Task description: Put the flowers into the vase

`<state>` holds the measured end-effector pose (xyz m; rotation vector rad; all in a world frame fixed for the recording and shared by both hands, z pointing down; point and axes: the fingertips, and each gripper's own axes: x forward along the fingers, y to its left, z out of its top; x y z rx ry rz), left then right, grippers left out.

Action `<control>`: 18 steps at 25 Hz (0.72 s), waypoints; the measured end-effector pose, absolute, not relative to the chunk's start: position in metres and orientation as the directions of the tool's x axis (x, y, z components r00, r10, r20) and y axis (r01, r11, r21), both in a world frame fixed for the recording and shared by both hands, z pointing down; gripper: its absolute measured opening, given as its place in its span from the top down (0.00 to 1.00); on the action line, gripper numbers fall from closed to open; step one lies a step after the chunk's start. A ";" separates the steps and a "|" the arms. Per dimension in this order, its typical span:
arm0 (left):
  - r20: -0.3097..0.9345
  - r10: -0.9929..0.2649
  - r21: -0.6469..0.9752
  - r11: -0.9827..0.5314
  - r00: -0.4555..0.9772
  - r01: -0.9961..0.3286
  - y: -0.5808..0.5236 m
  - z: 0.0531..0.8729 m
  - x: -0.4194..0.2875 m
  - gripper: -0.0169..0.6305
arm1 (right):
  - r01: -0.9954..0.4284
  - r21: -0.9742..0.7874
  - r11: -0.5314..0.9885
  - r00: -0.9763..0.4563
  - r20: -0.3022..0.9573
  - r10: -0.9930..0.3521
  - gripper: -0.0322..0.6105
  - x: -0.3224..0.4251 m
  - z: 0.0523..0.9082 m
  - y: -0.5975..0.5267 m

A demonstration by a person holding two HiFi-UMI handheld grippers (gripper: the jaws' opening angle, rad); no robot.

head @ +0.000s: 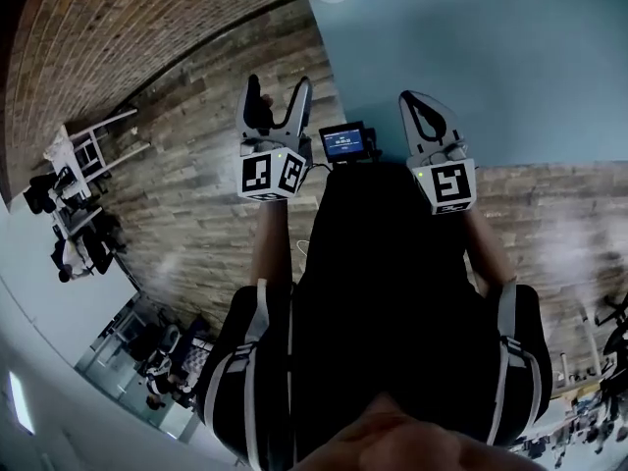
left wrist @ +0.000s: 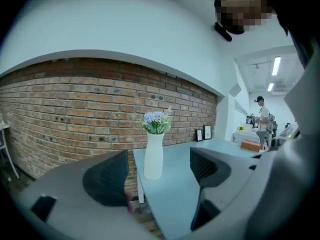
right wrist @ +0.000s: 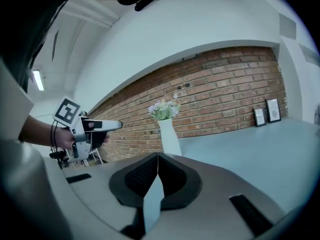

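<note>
Both empty: left gripper (head: 278, 101) fingers apart, right gripper (head: 416, 106) fingers together.

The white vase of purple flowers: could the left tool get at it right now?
Probably yes: the left tool, open and empty, faces the white vase on the pale blue table with nothing between.
</note>
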<state>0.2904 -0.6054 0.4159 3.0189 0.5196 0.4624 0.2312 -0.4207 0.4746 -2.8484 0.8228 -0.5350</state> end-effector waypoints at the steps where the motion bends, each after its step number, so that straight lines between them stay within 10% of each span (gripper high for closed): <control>1: 0.264 0.304 0.101 -0.953 0.915 0.287 -0.608 0.407 0.273 0.36 | -0.504 -0.238 -0.830 0.776 0.298 -0.557 0.92 0.228 0.476 -0.424; 7: 0.216 0.124 0.095 -0.990 0.968 0.106 -0.610 0.385 0.209 0.93 | -0.578 -0.314 -0.754 0.700 0.285 -0.655 0.92 0.219 0.489 -0.444; 18: 0.189 0.184 0.153 -0.976 0.965 0.156 -0.621 0.403 0.063 0.93 | -0.686 -0.420 -0.594 0.622 0.084 -0.778 0.92 0.105 0.451 -0.511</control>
